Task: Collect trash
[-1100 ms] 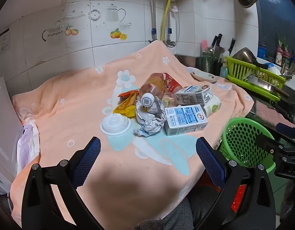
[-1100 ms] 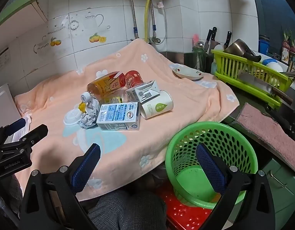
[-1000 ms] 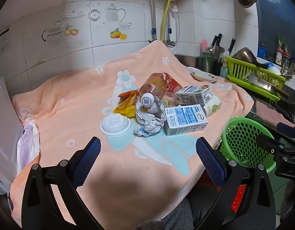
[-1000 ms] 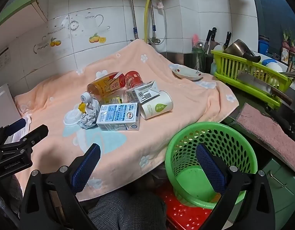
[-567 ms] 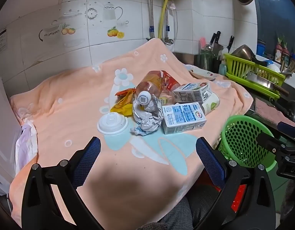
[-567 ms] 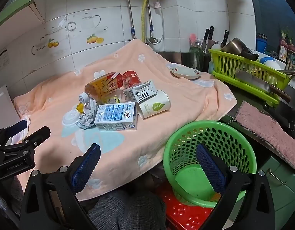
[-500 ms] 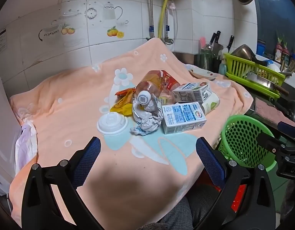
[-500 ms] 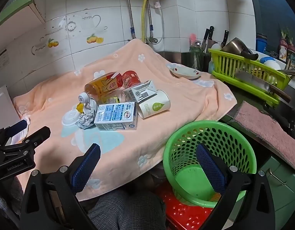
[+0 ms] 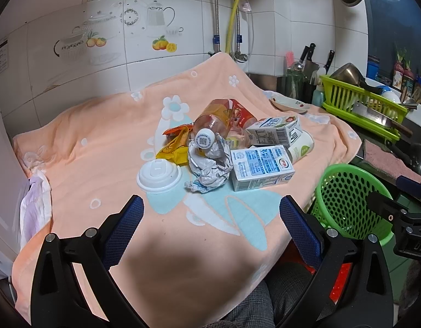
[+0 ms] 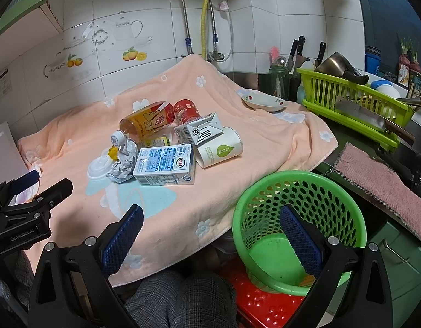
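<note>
A heap of trash lies on the peach towel point(image 9: 101, 142): a blue-and-white milk carton point(image 9: 261, 166), crumpled paper point(image 9: 209, 164), a white cup lid point(image 9: 159, 175), a plastic bottle point(image 9: 217, 124), a yellow wrapper point(image 9: 174, 146), a second carton point(image 9: 276, 131) and a paper cup point(image 10: 220, 150). A green perforated basket point(image 10: 298, 218) stands off the towel's right edge. My left gripper point(image 9: 210, 224) is open and empty, short of the heap. My right gripper point(image 10: 210, 232) is open and empty, between the towel's edge and the basket.
A green dish rack point(image 10: 355, 106) with pots and a cleaver stands at the right. A small plate point(image 10: 263, 102) lies on the towel's far corner. A pink cloth point(image 10: 382, 180) lies on the counter. A red stool point(image 10: 267, 300) is under the basket. Tiled wall behind.
Both grippers have drifted slightly; the heap and the basket sit a little more to the left in both views. Nothing has been taken hold of.
</note>
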A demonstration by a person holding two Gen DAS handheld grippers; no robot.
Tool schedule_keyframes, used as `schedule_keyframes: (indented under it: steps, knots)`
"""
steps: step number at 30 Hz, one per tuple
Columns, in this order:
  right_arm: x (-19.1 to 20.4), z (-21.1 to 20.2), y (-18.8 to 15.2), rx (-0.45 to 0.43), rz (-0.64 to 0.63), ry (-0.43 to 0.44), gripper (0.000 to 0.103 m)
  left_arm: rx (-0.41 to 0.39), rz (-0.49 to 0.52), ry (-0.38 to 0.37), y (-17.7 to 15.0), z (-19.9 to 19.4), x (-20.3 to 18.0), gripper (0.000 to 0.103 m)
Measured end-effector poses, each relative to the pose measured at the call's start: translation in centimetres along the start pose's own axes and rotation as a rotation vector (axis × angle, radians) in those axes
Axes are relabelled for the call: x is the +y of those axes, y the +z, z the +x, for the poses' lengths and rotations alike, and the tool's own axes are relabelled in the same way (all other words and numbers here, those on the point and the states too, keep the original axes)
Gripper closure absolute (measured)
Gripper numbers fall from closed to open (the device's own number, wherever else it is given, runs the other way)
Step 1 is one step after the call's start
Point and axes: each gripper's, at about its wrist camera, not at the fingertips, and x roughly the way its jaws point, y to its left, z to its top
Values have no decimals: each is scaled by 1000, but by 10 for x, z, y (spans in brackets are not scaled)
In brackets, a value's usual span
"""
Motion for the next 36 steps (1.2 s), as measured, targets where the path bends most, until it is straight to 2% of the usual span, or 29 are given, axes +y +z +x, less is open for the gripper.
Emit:
schedule_keyframes:
  steps: [36]
  knots:
    - [4, 10, 1, 16, 0, 4, 6, 5, 9, 4, 7, 7, 2, 5]
